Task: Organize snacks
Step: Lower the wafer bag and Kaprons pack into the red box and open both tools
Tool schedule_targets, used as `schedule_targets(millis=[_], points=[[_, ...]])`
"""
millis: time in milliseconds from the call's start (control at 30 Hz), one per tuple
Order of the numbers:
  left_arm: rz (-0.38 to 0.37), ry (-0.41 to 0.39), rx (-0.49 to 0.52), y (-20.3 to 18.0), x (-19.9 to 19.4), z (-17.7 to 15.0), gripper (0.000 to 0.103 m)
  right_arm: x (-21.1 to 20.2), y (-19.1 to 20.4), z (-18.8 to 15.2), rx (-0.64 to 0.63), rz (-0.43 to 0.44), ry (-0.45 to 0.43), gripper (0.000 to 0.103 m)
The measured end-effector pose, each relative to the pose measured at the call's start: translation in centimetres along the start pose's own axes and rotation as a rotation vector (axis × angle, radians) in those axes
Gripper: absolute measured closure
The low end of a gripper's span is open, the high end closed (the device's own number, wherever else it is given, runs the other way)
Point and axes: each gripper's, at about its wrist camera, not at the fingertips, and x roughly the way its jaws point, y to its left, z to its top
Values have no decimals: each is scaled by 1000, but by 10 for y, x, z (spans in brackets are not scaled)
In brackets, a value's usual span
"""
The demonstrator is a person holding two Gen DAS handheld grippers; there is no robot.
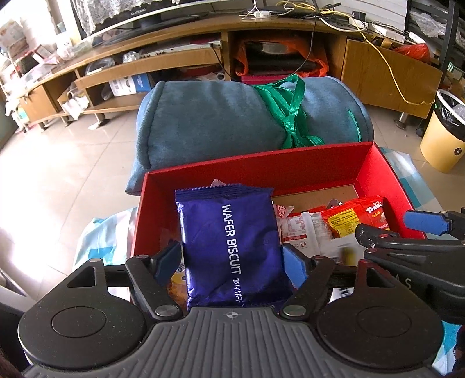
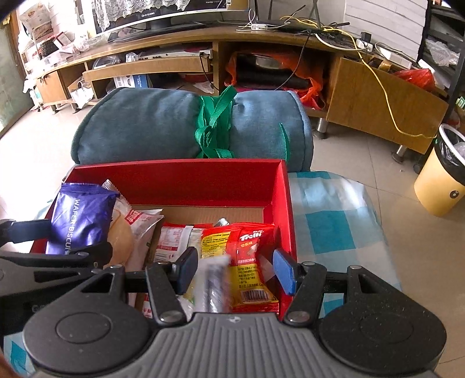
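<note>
Snack packets crowd the red box's near half; its far floor lies bare.

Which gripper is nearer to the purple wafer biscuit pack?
Left. The left gripper straddles the wafer biscuit pack inside the red box. The right gripper sits further right, over the Trolli bag.

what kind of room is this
Most likely a home living room. A long wooden TV stand with a screen on top runs along the far wall, its open shelves crammed with household clutter, and a rolled blue blanket and a yellow waste bin sit on the tiled floor.
</note>
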Motion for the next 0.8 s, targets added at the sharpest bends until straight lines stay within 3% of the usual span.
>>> schedule_targets(millis=[800], points=[[-6, -68, -5, 2, -18, 6, 14, -19, -6, 5, 41, -1, -54, 51]])
